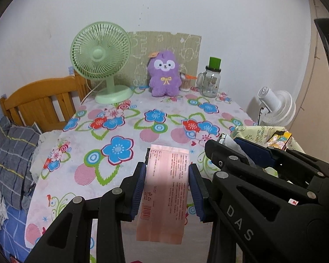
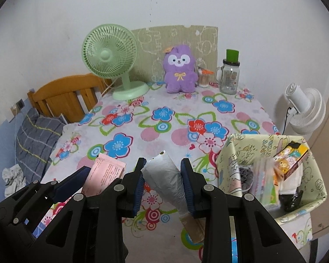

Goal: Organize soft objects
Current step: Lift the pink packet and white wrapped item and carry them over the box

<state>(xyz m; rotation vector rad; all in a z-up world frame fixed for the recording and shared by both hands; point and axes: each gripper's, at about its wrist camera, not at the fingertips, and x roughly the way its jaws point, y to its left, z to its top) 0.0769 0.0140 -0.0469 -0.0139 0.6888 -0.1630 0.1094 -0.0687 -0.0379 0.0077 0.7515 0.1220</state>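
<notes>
My left gripper (image 1: 167, 187) is shut on a flat pink packet (image 1: 164, 195) printed with small red text, held above the flowered tablecloth (image 1: 129, 129). My right gripper (image 2: 163, 183) is shut on a grey-white roll of plastic bags (image 2: 164, 175) with a cardboard core at its near end. In the right wrist view the pink packet (image 2: 105, 172) shows at lower left in the other gripper. In the left wrist view, the right gripper (image 1: 230, 151) crosses at right. A purple plush toy (image 2: 179, 70) sits upright at the table's back.
A cream patterned box (image 2: 272, 140) at the right holds snack packets and dark items. At the back stand a green desk fan (image 2: 111, 63), a glass jar with green lid (image 2: 229, 74) and a cotton-swab cup (image 2: 203, 77). A wooden headboard (image 2: 65, 94) and pillow (image 2: 37, 135) lie left; a white fan (image 2: 304, 109) stands right.
</notes>
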